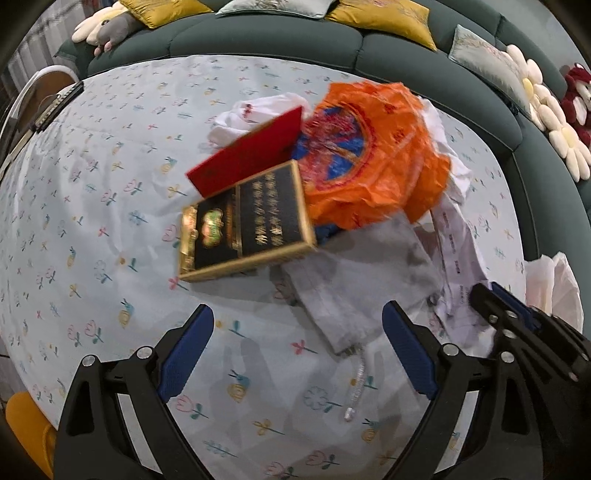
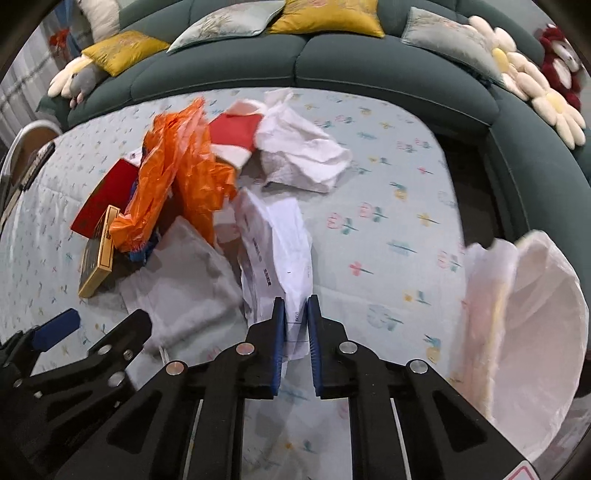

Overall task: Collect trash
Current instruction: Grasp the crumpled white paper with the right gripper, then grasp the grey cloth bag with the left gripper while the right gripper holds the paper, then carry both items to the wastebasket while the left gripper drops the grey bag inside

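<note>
I am seeing yellow cushions (image 2: 325,16) lying along the green sofa (image 2: 369,70) behind the flowered tablecloth (image 2: 388,192).

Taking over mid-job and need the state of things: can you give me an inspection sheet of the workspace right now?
Surface: floral tablecloth, wrinkled, covering the table.
Job's things: orange plastic bag, black-and-gold box, red card, grey bag, crumpled white tissue, all piled together; printed white paper pinched by the right gripper; open white trash bag at the table's right edge.
Clutter: nothing seen beyond the trash.
Grippers: left gripper open over the cloth, holding nothing; right gripper shut on the paper.
Cables: nothing seen.
Surroundings: green sofa with cushions and plush toys behind the table.
</note>
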`<state>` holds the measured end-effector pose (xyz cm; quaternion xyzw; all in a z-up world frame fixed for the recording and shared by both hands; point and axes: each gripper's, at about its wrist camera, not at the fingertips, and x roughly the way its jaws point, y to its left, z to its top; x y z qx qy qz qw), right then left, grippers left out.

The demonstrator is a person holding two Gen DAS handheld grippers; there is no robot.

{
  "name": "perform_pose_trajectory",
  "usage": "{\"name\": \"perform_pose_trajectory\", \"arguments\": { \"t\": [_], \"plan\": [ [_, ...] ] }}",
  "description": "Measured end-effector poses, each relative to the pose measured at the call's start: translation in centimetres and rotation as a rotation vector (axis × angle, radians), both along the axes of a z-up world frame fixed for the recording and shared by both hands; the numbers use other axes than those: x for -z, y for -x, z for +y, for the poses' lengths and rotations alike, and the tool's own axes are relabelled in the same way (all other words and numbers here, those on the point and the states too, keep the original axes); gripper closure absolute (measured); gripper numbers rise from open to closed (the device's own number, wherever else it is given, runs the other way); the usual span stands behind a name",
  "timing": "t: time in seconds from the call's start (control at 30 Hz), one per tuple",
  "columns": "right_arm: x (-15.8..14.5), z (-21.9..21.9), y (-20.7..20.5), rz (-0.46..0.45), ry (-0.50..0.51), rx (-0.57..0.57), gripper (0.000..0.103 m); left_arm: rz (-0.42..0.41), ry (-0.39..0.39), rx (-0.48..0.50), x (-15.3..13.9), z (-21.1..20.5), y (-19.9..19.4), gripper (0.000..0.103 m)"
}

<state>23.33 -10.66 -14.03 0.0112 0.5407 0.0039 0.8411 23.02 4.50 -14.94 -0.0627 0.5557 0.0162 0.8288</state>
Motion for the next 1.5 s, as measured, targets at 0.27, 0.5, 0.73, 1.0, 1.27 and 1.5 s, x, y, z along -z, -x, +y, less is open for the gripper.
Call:
{"name": "perform_pose_trajectory", "arguments": {
  "t": [0.27, 0.5, 0.73, 1.0, 1.27, 1.5],
  "plan": [
    [-1.4, -4.5, 2.6, -0.005, -0.017, 0.104, 0.091, 0.013, -0.006, 0.037, 1.2, -2.4, 0.0, 0.027],
    [-2.2, -6.2, 3.7, -0.015, -0.019, 0.119, 0.091, 0.005, -0.045, 0.068, 1.9, -4.5, -0.4, 0.061],
    [-3.2, -6.6, 4.5, -0.034, -0.029, 0.126, 0.091, 0.011, -0.03, 0.134, 1.2, -6.2, 0.0, 0.09],
    [-6.4, -7.8, 6.5, -0.1, -0.033, 0.152, 0.091, -0.072, -0.028, 0.183, -3.1, -8.3, 1.7, 0.09],
    [-10.1, -11.2, 9.6, -0.174, -0.027, 0.207, 0.091, -0.162, -0.017, 0.266, -7.9, -12.4, 3.8, 0.09],
    [-12.3, -15.5, 12.5, -0.224, -0.011, 0.275, 0.09, -0.213, -0.009, 0.366, -10.6, -17.4, 6.1, 0.09]
  ]
}}
